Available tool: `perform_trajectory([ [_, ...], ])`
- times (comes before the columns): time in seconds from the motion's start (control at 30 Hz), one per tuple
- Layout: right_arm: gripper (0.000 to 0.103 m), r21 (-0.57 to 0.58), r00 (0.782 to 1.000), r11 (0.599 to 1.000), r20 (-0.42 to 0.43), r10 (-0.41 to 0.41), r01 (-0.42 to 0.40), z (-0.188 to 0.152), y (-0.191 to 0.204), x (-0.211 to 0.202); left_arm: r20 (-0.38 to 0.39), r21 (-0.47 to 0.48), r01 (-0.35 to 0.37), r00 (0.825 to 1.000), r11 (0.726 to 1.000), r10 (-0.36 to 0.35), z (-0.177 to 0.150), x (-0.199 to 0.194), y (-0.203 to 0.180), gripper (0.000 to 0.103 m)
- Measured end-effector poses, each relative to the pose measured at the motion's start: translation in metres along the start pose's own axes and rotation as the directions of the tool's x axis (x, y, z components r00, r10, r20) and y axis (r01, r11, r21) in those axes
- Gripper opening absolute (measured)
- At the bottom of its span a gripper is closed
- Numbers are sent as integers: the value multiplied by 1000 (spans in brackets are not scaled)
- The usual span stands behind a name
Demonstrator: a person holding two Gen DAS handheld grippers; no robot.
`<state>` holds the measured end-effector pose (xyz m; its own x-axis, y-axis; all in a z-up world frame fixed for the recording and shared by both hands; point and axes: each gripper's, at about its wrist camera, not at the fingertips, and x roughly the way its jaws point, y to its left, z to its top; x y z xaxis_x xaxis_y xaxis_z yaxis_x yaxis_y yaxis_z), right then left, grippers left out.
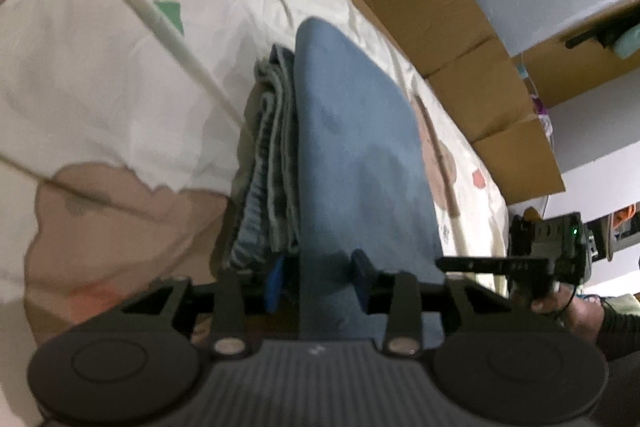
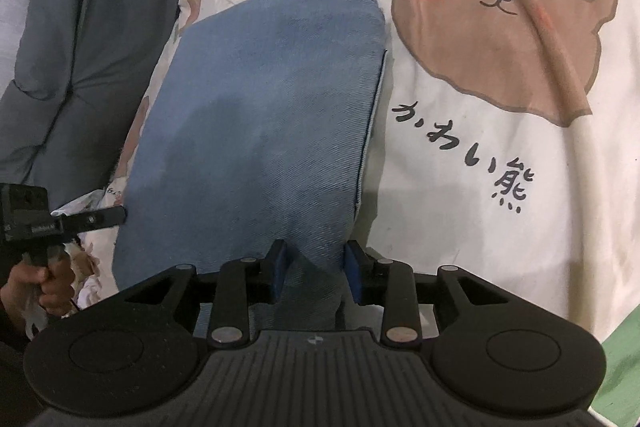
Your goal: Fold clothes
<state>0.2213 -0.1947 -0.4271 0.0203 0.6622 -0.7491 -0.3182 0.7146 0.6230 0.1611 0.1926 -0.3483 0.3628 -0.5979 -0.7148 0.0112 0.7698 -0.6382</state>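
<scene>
Left wrist view: folded blue denim garment (image 1: 360, 155) lies on a cream bear-print bedsheet (image 1: 120, 87), layered edges stacked on its left side. Flattened cardboard boxes (image 1: 448, 39) stand along the far right of the bed; contents not visible. Left gripper (image 1: 318, 281) has its fingers around the near edge of the denim, pinching a raised fold.

Right wrist view: grey quilt (image 2: 80, 47) at far left, denim (image 2: 260, 131) centre, bear print on the sheet (image 2: 500, 27) right. Right gripper (image 2: 316, 273) is closed on a bunched fold at the near edge, blue pads (image 2: 354, 275) pressing both sides
</scene>
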Motion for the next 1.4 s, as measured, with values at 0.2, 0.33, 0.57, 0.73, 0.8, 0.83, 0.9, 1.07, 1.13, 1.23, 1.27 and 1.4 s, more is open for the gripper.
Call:
perform_trajectory([
  [0.2,34,-19,1000,1000,-7,5,-6,1,12,-4,-37,-12,39,999,999,-39,-5,11,2,24],
  [0.33,34,-34,1000,999,-11,18,-18,4,19,-9,-33,9,56,998,998,-55,3,1,3,13],
  [0.57,33,-111,999,994,-47,6,-11,3,35,-13,-33,56,6,999,998,-4,8,-2,0,10],
  [0.73,26,-135,999,991,-47,18,-25,1,35,-21,-20,77,-19,1000,997,21,8,-2,-4,10],
  [0.8,20,-145,999,989,-48,25,-32,0,36,-24,-15,86,-33,999,996,35,9,-3,-5,9],
  [0.83,16,-153,998,987,-52,33,-40,-3,36,-25,-18,87,-38,999,995,40,10,-3,-4,9],
  [0.9,14,-180,998,983,-66,25,-36,-5,39,-17,-20,87,-48,999,995,50,10,-1,-2,9],
  [1.07,14,-272,997,962,-75,-21,0,-13,49,3,-18,99,-75,997,992,78,9,4,1,9],
  [1.13,14,-297,997,955,-73,-28,5,-19,51,8,-19,98,-75,997,992,78,8,4,3,10],
  [1.23,10,-334,994,942,-110,-12,-26,-28,57,17,-21,96,-75,997,993,78,8,5,5,10],
  [1.27,8,-363,992,932,-124,-27,-20,-31,60,22,-22,95,-75,997,993,78,8,6,6,10],
  [1.4,9,-397,991,918,-130,-44,-11,-31,66,24,-24,93,-75,997,993,78,7,7,9,10],
])
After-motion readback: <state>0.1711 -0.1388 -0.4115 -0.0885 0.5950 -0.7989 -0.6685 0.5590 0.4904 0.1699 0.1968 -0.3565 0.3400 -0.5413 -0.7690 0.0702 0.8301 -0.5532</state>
